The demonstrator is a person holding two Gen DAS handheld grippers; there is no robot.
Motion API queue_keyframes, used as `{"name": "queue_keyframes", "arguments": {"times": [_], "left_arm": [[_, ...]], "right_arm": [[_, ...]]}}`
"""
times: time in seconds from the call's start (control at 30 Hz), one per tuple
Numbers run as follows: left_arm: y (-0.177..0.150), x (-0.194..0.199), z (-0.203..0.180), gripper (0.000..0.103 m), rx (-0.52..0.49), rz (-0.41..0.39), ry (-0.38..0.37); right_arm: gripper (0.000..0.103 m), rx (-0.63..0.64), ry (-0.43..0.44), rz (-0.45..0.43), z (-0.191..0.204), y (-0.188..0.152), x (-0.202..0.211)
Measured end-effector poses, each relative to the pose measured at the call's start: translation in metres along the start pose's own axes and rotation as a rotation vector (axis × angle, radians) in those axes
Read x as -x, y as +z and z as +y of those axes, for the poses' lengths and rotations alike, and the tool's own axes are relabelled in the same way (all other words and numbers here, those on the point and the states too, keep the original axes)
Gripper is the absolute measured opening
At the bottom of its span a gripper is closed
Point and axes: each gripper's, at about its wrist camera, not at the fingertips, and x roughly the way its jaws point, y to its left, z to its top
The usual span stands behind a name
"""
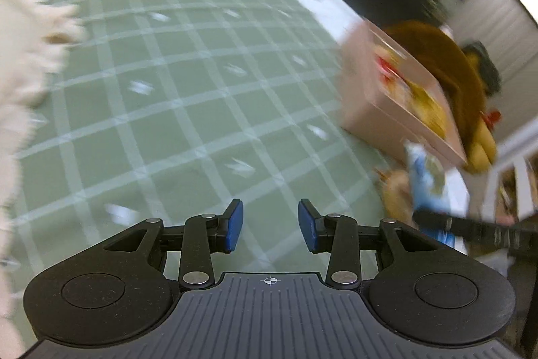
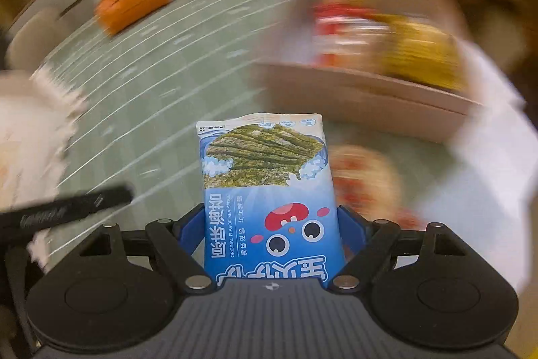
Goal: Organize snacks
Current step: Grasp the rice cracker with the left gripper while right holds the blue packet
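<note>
One seaweed packet (image 2: 269, 190) sits pinched between the pads of my right gripper (image 2: 272, 231), its long axis pointing straight ahead, blue with a green sheet printed on it. My left gripper (image 1: 270, 226) is spread and holds nothing. Ahead and to the right of the packet lies the cardboard box (image 2: 363, 100), already holding red and yellow snacks. My right hand is nearer the box.

Surface finishes: cloth, film, card, plastic

Green checked tablecloth (image 1: 188, 96) is matt woven fabric; seaweed packet (image 2: 269, 190) is glossy printed film; pink box (image 2: 363, 96) looks like matt card; right gripper (image 2: 270, 231) body is matt ribbed black plastic with blue pads (image 1: 233, 226).
</note>
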Motion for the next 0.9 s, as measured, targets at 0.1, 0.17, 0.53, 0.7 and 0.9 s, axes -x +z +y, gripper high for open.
{"name": "queue_keyframes", "arguments": {"times": [0.1,0.17,0.53,0.7,0.9], "left_arm": [[-0.009,-0.008,-0.030,0.041,-0.078,0.025,-0.055],[-0.014,-0.011,-0.046,0.041,-0.127,0.033,-0.077],[-0.021,-0.009,-0.047,0.041,-0.119,0.038,-0.044],[-0.002,-0.022,-0.050,0.041,-0.137,0.022,-0.085],[0.024,-0.049,-0.060,0.041,-0.151,0.038,-0.138]], "right_arm": [[0.082,-0.082,-0.118,-0.055,-0.042,-0.004,0.007],[0.082,-0.088,-0.192,-0.081,-0.058,-0.004,0.004],[0.082,-0.080,-0.086,-0.003,-0.050,-0.022,-0.036],[0.086,-0.048,-0.143,-0.004,-0.040,-0.029,-0.037],[0.088,-0.235,-0.018,-0.021,-0.073,-0.025,-0.029]]}}
